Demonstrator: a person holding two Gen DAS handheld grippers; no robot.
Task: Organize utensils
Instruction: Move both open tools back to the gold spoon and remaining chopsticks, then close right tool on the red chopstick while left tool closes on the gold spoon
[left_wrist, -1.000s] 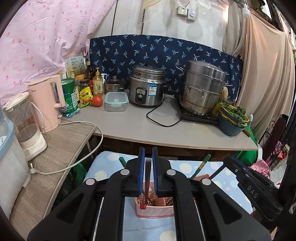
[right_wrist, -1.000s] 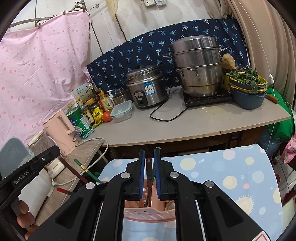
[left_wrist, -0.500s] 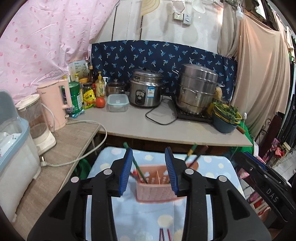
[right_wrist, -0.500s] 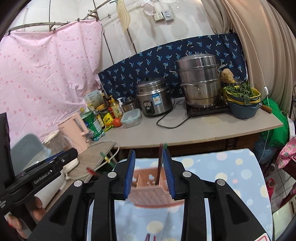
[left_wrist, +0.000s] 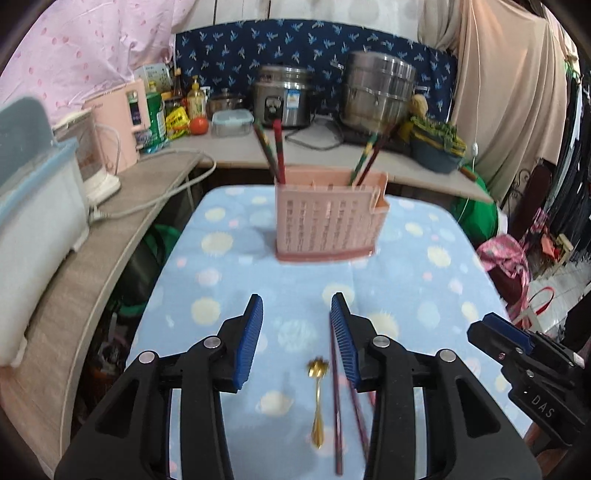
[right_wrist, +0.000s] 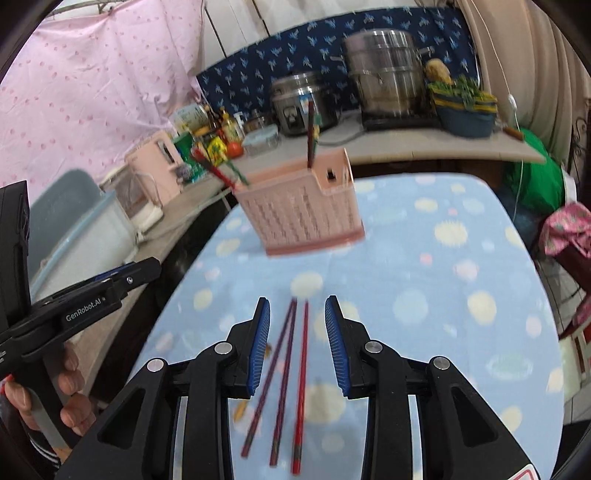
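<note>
A pale blue cloth with yellow and white spots (left_wrist: 229, 258) covers the surface; everything below is placed relative to the pink slotted holder (left_wrist: 328, 221) standing upright on the far middle of that cloth. Behind the holder runs a counter (left_wrist: 325, 155) carrying a steel steamer pot (left_wrist: 380, 92), a rice cooker (left_wrist: 282, 96) and a pink kettle (left_wrist: 122, 118) off to the holder's left.

In the holder, two dark red chopsticks (left_wrist: 275, 151) lean out of its left end and another pair (left_wrist: 369, 155) leans from its right end.

On the near side of the holder, the left gripper (left_wrist: 295, 343) hovers over the cloth with its jaws spread and nothing between them. The right gripper (right_wrist: 297, 343) hangs likewise, jaws spread, empty.

Three loose chopsticks (right_wrist: 286, 380) lie flat on the cloth nearer than the holder, under the right gripper's jaws. A small gold spoon (left_wrist: 318, 402) lies just beside them, bowl end pointing toward the holder.
</note>
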